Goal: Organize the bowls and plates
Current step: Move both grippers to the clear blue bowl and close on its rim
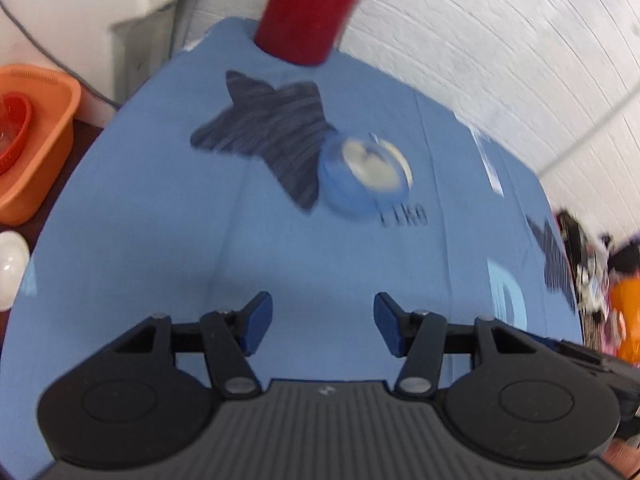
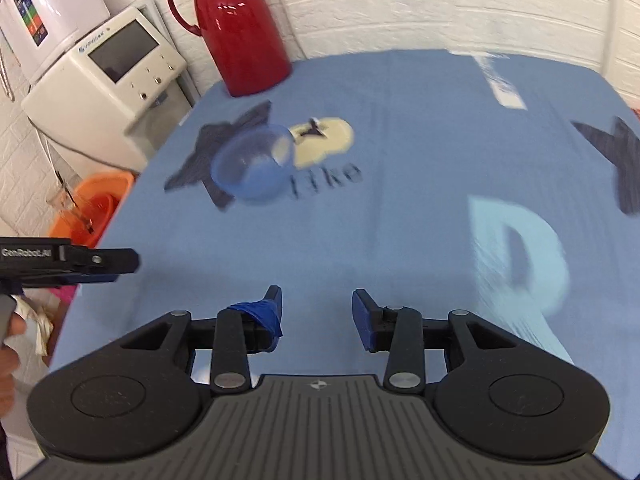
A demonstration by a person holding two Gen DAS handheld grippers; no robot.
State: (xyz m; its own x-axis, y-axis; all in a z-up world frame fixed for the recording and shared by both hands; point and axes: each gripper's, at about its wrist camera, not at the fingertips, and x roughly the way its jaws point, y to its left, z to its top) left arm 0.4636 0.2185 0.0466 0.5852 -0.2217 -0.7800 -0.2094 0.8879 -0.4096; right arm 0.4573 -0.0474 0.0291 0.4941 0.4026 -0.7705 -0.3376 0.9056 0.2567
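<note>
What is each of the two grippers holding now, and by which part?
Nothing is held. The left gripper and the right gripper are both open with only tablecloth between the fingers. The translucent blue plastic bowl lies apart on the blue tablecloth.

Bowl point(image 1: 362, 176) blurred — jug point(image 1: 312, 8) top cut off.

Bowl point(image 2: 251, 168) is sitting on the table point(image 2: 400, 220), left of its middle, lying partly over a star patch point(image 2: 224, 140) of the cloth, with printed lettering point(image 2: 328, 178) just to its right. Jug point(image 2: 236, 28) is standing at the far left corner of the table, behind the bowl and well apart from it. Basin point(image 1: 38, 140) is sitting beyond the table's left edge, holding a smaller dish point(image 1: 12, 128) inside, and an appliance point(image 2: 108, 80) is standing behind that, left of the jug.
</note>
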